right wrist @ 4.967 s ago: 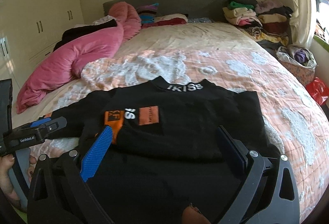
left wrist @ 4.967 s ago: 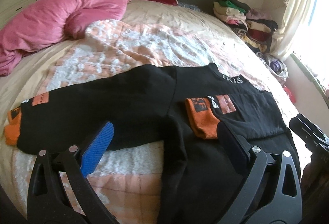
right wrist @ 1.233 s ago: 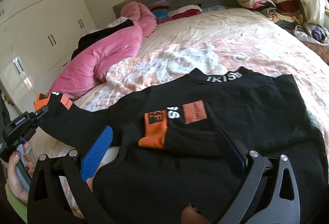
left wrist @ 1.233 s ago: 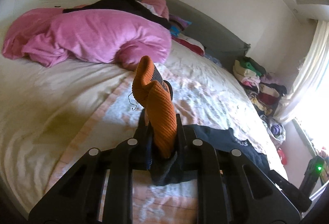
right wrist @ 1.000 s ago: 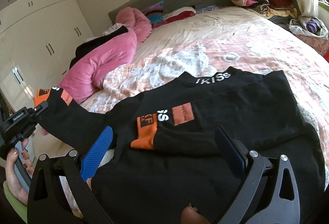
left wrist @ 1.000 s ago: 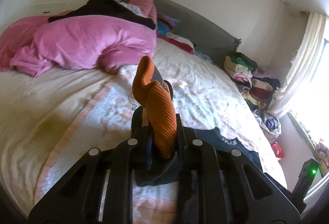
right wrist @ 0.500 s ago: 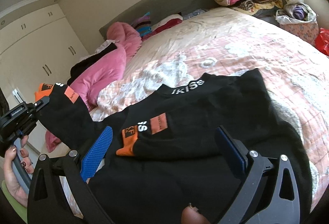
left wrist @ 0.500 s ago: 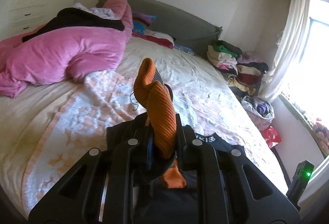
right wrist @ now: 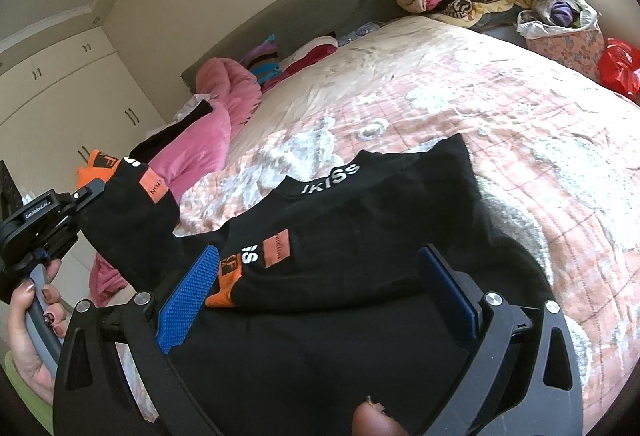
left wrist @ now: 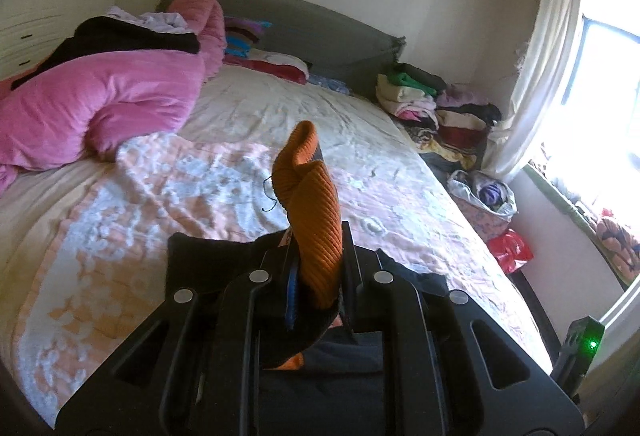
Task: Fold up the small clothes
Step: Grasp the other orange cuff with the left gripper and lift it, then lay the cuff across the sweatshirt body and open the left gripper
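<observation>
A small black sweater with orange cuffs and a white-lettered collar lies on the bed. Its right sleeve is folded across the chest, orange cuff showing. My left gripper is shut on the orange cuff of the other sleeve and holds it lifted above the bed; this shows at the left of the right wrist view. My right gripper is open and empty, hovering over the sweater's lower body.
A pink duvet is heaped at the bed's left. Folded clothes are stacked at the far right by the headboard. A floral bag and red bag sit beside the bed. White wardrobes stand on the left.
My left gripper took the left sleeve's cuff, lifted it off the bed, and is carrying it rightward toward the sweater's body. My right gripper stayed open and drifted slightly.
</observation>
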Available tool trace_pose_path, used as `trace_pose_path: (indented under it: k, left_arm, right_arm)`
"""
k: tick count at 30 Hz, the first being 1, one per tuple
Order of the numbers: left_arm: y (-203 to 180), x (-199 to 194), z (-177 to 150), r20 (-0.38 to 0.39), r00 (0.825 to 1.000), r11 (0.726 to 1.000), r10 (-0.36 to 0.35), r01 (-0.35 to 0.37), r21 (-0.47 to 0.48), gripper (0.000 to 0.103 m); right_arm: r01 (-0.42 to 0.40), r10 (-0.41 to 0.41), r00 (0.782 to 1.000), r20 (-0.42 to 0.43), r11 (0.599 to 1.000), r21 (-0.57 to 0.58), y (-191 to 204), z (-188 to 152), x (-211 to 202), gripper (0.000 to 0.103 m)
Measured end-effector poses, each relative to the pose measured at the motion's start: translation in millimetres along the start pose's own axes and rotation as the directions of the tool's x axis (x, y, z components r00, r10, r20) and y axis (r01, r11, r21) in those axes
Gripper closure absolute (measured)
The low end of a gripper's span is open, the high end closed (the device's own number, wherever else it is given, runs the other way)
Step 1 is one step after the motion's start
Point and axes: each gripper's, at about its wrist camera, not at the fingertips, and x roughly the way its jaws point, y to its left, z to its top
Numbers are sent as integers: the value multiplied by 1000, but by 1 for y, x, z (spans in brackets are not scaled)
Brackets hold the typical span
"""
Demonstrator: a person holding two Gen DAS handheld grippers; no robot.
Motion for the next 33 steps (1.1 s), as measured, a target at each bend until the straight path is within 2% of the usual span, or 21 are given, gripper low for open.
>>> trace_pose_path:
  k: [8, 13, 25, 26, 30, 31, 33]
  left_arm:
    - [-18, 24, -18, -31, 997, 997, -71, 71, -6, 94]
    - [-28, 45, -39, -79, 991, 994, -110, 110, -4, 94]
    - [-47, 82, -91, -224, 957, 980, -183, 196, 35, 93]
    - [-50, 84, -93, -236, 952, 977, -193, 209, 43, 90]
    - [-55, 86, -102, -268, 935, 962, -232, 261, 79, 61]
    - [-54, 85, -102, -270, 932, 958, -241, 273, 84, 59]
    - [-50, 82, -98, -261, 935, 958, -241, 272, 90, 46]
  right_arm:
    - [42, -42, 999, 10, 999, 27, -21, 2, -7, 4]
    - [80, -81, 997, 6, 995, 52, -34, 2, -8, 4]
    - [181, -185, 982, 29, 979, 94, -57, 8, -16, 4]
    - [188, -192, 981, 30, 977, 99, -58, 8, -16, 4]
    - [206, -210, 977, 29, 972, 116, -60, 9, -17, 4]
    - [211, -215, 976, 27, 970, 117, -60, 9, -16, 4]
    - [210, -212, 977, 10, 972, 110, -56, 8, -11, 4]
